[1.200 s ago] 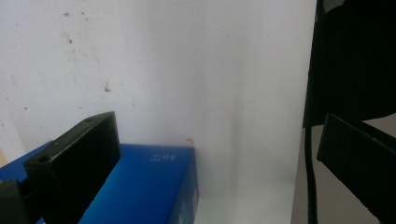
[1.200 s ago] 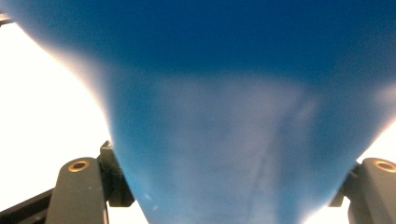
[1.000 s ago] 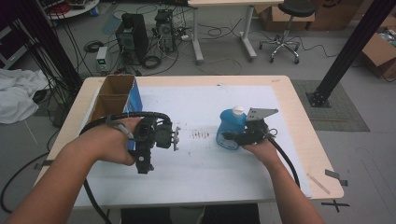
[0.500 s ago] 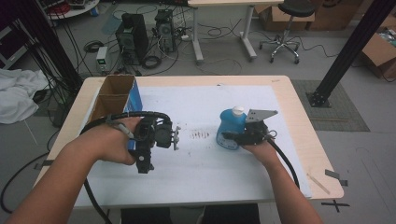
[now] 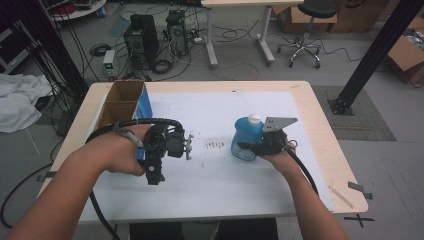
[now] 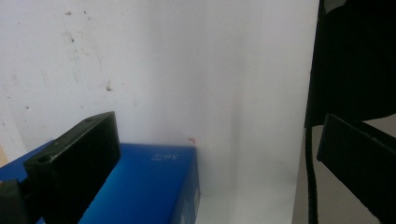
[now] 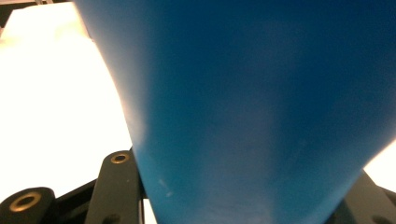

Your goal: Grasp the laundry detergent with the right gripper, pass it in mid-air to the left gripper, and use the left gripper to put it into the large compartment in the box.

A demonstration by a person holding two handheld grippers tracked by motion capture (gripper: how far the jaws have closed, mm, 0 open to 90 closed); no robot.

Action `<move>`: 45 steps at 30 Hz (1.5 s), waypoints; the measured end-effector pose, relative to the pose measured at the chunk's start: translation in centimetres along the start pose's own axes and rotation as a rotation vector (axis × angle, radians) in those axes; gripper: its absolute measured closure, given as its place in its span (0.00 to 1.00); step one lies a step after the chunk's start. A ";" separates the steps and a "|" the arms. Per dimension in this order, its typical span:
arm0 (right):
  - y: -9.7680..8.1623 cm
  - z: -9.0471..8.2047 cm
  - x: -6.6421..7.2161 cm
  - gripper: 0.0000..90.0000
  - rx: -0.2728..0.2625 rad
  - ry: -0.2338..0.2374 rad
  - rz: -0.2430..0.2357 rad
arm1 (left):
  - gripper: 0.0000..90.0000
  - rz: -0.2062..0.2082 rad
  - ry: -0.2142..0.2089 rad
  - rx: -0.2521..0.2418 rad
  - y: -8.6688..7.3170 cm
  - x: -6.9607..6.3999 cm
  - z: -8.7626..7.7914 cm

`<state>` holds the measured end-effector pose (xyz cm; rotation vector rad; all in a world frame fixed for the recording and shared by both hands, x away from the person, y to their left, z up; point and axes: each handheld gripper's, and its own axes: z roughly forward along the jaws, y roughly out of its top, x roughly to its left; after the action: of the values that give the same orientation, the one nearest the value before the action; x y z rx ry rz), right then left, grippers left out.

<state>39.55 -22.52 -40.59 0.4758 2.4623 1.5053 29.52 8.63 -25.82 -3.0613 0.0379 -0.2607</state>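
The step in hand looks like the grasp itself: the right tongs are clamping the blue bottle, their jaws having just been closing with the bottle between them, and they are now pressing on its lower body from either side. In the right gripper view the bottle is standing so close that its blue wall is spreading across the frame, with the black jaws hugging its base at the bottom corners. The bottle is standing upright on the white sheet that is covering the table, right of centre, its white cap pointing up. The left tongs are hanging idle above the sheet, well apart from the bottle, their jaws standing wide and holding nothing; in the left gripper view they are looking down past the corner of the blue-sided cardboard box, which is sitting near the left edge of the table. Judging from this, the bottle is secured but not yet lifted, so the next move is probably calling for a straight, steady raise that is keeping the bottle vertical, then a carry across the table, likely toward the open box. The smooth rounded wall could be slipping or twisting in the grip if the lift is jerky.
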 end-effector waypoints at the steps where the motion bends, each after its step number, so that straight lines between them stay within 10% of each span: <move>1: 0.3 -0.1 0.0 0.53 0.001 0.003 -0.009 | 0.00 0.000 0.001 0.001 0.0 0.0 0.0; 23: 6.2 -3.2 3.5 0.53 0.027 0.216 -0.156 | 0.00 0.019 0.012 0.001 1.6 0.9 -1.3; 45: 5.9 2.5 8.9 0.53 0.011 0.369 -0.201 | 0.00 0.025 -0.014 -0.025 3.6 1.7 -1.6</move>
<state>33.08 -14.56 -36.57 -0.0579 2.6887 1.6146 30.81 4.92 -24.22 -3.0852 0.0790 -0.2396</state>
